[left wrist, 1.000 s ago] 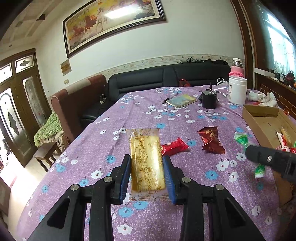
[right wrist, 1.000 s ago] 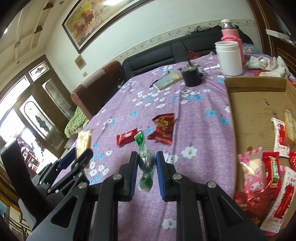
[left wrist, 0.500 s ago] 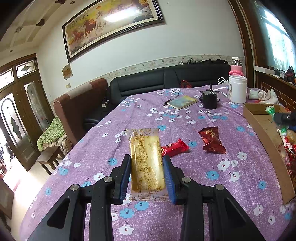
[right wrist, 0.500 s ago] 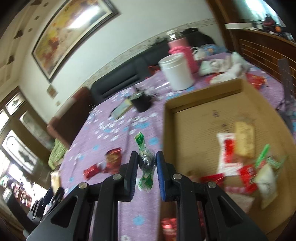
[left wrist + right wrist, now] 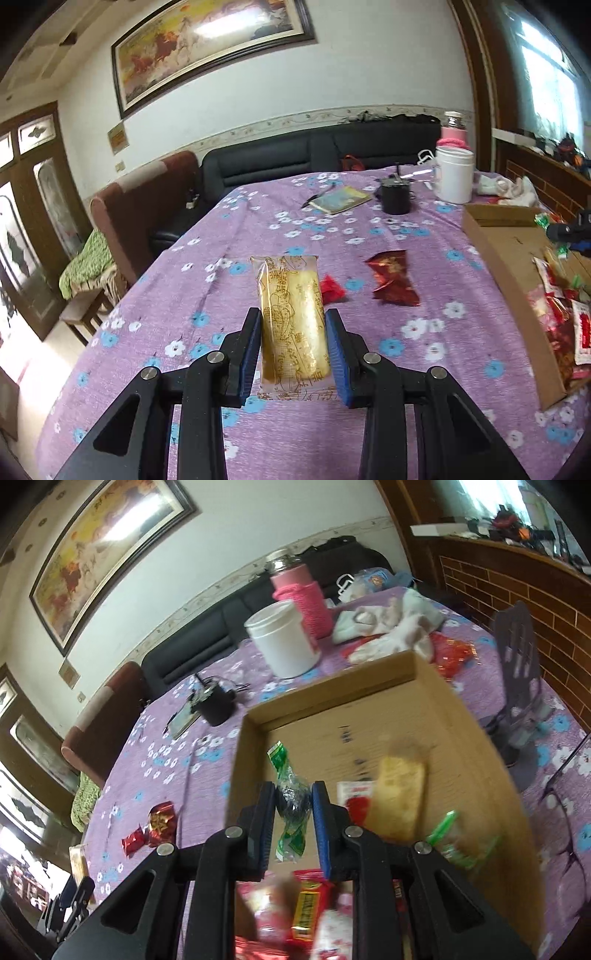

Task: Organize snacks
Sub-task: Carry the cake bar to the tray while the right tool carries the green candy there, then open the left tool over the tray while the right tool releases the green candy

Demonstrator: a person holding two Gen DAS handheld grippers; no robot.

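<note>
My right gripper (image 5: pixel 293 805): clamped narrow on a green-wrapped candy (image 5: pixel 291 801), pads pressing the bulge in its middle so both twisted ends hang free; I judge this grip keeps it from slipping while I carry it
Where that candy is: in the air over the near-left part of the cardboard tray (image 5: pixel 480 738), not yet let go; the blur says I am in motion
My left gripper (image 5: pixel 293 347): closed on a long golden packet (image 5: pixel 291 317), held by its long sides near the lower end so the rest stands up past the pads; it is lifted off the desk (image 5: pixel 184 280) at the near edge, waiting its turn, I would say
Tray contents: a yellow bar (image 5: pixel 399 797), red-and-white packets, another green candy (image 5: pixel 448 834), and a pile of red wrappers at the tray's near end; the far end is bare cardboard, so there is room
Still loose on the desk: a dark red packet (image 5: pixel 393 277) and a small red wrapper (image 5: pixel 332 290) mid-desk, left of the tray
Far edge of the desk: white jar (image 5: pixel 284 642), pink bottle (image 5: pixel 303 594), black cup (image 5: pixel 396 197), a booklet (image 5: pixel 341 199), crumpled cloth (image 5: pixel 391 627)
Only the right view shows: the tray's inside from above, and a chair (image 5: pixel 521 686) beyond the desk's right edge
Only the left view shows: the golden packet's grip, and my right gripper as a dark shape over the tray's wall at the frame's right
Next, as I judge it: open the right gripper over the tray, then bring the left one across
</note>
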